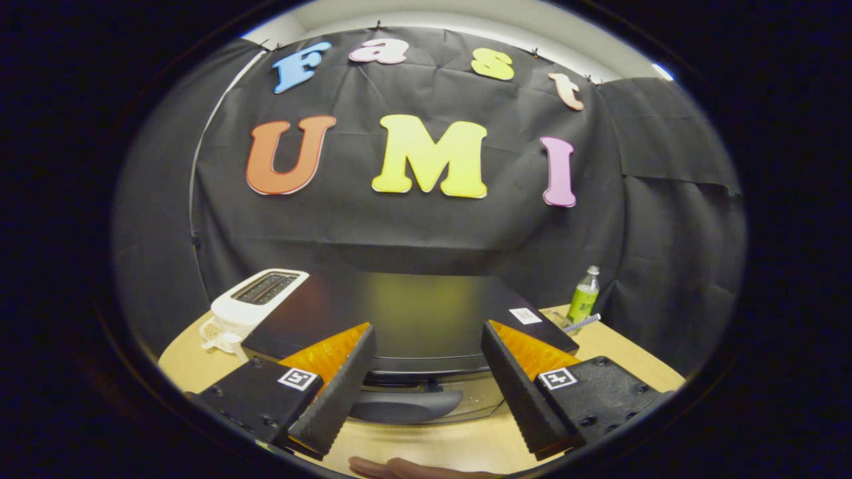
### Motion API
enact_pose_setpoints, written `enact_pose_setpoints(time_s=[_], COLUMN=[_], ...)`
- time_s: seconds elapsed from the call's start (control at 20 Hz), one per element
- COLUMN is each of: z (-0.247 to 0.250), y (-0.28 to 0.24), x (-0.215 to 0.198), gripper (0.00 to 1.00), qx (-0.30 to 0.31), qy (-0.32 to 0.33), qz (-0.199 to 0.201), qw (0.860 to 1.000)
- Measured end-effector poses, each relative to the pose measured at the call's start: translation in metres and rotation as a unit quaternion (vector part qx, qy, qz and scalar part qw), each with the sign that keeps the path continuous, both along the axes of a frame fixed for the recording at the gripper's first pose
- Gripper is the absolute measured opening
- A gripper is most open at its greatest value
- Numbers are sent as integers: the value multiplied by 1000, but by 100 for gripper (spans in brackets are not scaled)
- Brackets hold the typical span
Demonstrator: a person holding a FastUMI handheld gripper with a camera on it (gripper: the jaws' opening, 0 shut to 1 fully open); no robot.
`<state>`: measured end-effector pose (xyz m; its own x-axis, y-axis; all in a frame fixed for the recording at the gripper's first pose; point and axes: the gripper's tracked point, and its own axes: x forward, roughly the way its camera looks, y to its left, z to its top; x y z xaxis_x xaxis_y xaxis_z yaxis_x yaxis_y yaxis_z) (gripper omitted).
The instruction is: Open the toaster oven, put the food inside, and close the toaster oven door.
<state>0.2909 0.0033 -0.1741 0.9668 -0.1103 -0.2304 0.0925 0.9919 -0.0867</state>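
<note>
Gripper view shows the gripper (429, 372) with its two fingers spread wide apart and holding nothing. Right ahead of them sits the toaster oven (413, 313), a big dark box on a round wooden table (459, 449). Its door handle (406, 404) is a dark curved bar, low between the two fingers and not touching either one. The door looks closed, so opening it is still to do. Putting the food in and closing the door also come after that, so the job seems to be just starting. Something pale and pinkish (413, 469) lies on the table below the fingers; it could be the food, but it is too cut off to tell. A white toaster (256, 303) stands to the left of the oven. A green bottle (584, 296) stands to the right, farther back.
</note>
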Motion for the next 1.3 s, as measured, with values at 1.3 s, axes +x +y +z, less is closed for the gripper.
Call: enact_pose_setpoints(time_s=[1.3], z=[-41], y=[-13], x=[-74], gripper=[100], qx=[25], qy=[79], qz=[19], qw=[996])
